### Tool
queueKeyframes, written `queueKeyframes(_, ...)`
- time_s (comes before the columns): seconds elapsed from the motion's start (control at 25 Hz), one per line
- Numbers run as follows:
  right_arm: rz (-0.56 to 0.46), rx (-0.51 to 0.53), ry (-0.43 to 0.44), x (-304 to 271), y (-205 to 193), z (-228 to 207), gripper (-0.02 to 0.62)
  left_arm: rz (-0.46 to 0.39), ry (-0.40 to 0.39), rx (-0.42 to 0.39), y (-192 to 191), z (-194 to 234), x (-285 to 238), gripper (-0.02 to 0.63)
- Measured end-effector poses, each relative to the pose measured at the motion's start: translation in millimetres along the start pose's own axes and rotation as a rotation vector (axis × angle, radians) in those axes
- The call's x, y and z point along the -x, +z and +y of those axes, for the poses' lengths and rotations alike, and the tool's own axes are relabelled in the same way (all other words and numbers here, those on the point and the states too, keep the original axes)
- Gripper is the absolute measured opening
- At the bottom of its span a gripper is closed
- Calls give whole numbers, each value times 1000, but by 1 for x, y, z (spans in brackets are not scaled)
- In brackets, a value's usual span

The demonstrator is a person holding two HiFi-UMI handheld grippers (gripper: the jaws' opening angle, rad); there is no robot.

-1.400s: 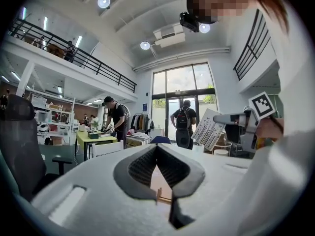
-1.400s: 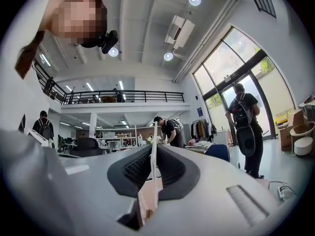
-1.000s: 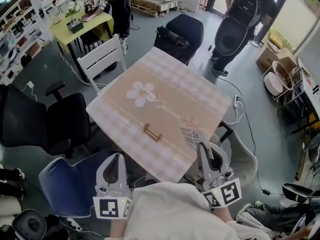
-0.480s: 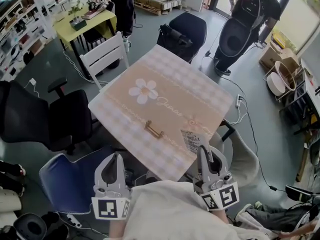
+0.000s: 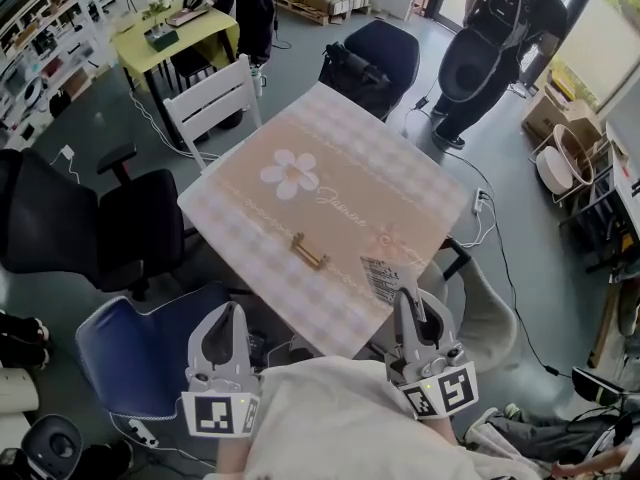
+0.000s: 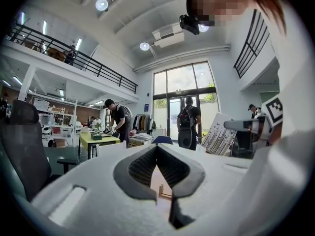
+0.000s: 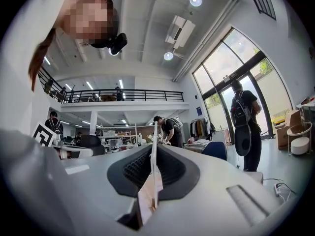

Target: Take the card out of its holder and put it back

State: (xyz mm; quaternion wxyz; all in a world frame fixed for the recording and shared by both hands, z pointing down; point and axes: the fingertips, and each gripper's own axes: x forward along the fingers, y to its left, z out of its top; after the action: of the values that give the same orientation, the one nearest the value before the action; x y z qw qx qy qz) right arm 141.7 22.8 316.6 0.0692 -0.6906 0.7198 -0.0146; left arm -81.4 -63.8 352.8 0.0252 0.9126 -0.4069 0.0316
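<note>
**At the near bench edge: card out of its holder, return not yet made**

1. Right gripper [image 5: 408,303], grey plastic with a marker cube at its rear, is held level at the near corner of the bench. Its fingers [image 7: 172,168] are clamped on a white printed card [image 5: 380,277]. The card stands edge-on between them and projects forward over the cloth.

2. Left gripper [image 5: 228,316], of the same make, sits off the bench's near edge, well apart from the card. Its fingers meet tip to tip with nothing between them.

3. Small wooden holder [image 5: 309,253] lies on the cloth just beyond and to the left of the card, not touching it. No card shows in it.

4. Square bench [image 5: 410,203] is covered by a beige and pink checked cloth with a white flower motif. Nothing but the holder rests on it.

5. Beyond are a white slatted chair [image 5: 212,103] at the far corner, a black office chair [image 5: 60,228] to the left, and a person with a black backpack [image 5: 490,38] on the far floor.

Status, as judged: removal looks complete. Left to do are carrying the card to the holder, seating its lower edge in the slot and letting go. The holder is light and loose, so the free left gripper may be needed to steady it.
</note>
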Motion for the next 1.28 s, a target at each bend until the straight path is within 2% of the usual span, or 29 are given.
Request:
queueKeyframes(0.36,12,-1,20,2,-2,5,18,3,-2,5,-2,-5,3,-2)
queueKeyframes(0.8,11,1,49,5,-2,12,18,41,-71,-59,-9,-24,7,0)
queueKeyframes(1.12,13,5,67,8,0,18,18,-32,-15,-10,9,-14,21,0)
queueKeyframes(1.28,3,16,75,5,2,18,18,-70,7,-34,18,-6,22,-1)
